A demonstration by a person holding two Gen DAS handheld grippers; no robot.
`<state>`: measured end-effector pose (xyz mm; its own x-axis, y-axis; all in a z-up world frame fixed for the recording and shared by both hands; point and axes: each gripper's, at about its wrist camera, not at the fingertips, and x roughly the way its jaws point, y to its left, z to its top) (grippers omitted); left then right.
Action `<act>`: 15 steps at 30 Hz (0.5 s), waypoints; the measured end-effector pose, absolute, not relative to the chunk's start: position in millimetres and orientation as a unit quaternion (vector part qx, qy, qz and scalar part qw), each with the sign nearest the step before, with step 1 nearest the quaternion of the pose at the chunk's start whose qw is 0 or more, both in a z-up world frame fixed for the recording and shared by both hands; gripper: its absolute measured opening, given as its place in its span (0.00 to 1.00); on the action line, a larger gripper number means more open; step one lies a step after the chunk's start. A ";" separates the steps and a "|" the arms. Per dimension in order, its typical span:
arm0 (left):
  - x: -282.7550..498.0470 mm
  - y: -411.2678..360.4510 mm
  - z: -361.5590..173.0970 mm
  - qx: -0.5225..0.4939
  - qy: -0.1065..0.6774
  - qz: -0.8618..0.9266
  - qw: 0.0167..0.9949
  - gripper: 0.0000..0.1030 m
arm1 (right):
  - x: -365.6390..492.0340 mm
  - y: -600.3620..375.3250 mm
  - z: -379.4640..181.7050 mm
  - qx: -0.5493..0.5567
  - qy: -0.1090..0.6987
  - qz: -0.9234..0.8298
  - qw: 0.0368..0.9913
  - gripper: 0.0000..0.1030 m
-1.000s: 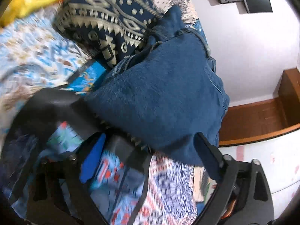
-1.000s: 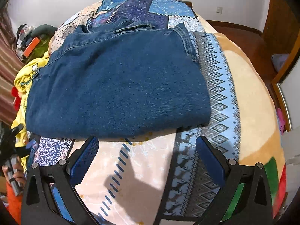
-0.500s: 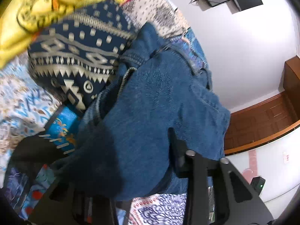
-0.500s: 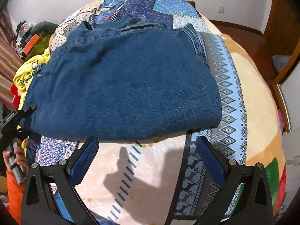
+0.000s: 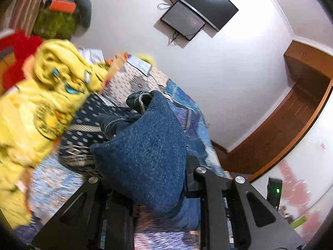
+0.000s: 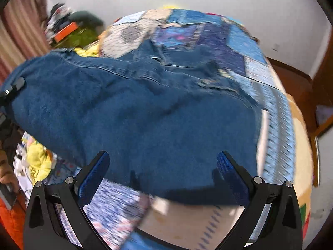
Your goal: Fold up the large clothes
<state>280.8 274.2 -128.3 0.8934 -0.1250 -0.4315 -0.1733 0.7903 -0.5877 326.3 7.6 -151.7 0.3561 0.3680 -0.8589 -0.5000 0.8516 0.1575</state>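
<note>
1. Denim jeans [image 6: 145, 112], dark blue and folded, lie across the patchwork quilt [image 6: 268, 87] on the bed; the near folded edge sits just in front of the right gripper [image 6: 162, 166].
2. Left gripper [image 5: 145, 179]: its jaws are closed onto a bunched fold of the jeans [image 5: 145, 152], with fabric filling the space between the two black fingers and spilling over them. In the right wrist view the tip of this gripper shows at the jeans' left edge, where that side of the garment is raised off the quilt.
3. Right gripper: jaws stand wide apart, blue pads [image 6: 93, 170] exposed, nothing between them. Both fingers hover at the near edge of the denim; whether either pad touches the cloth cannot be told because of motion blur.
4. Yellow printed garment [image 5: 45, 104] lies crumpled on the bed to the left of the jeans, partly over a dark blue patterned section of quilt [image 5: 91, 123].
5. Wall-mounted screens [image 5: 197, 10] hang on the white wall beyond the bed; a wooden door frame [image 5: 301, 108] stands to the right.
6. Both views are blurred in places.
</note>
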 end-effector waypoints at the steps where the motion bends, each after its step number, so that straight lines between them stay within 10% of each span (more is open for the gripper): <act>1: 270.3 274.5 -128.9 -0.315 0.233 0.021 0.920 0.20 | 325.9 17.9 -156.9 -0.072 0.505 0.271 0.816 1.00; 15: 283.0 265.8 -154.5 -0.268 0.286 0.072 0.917 0.20 | 333.2 74.8 -223.7 -0.126 0.540 0.315 0.770 1.00</act>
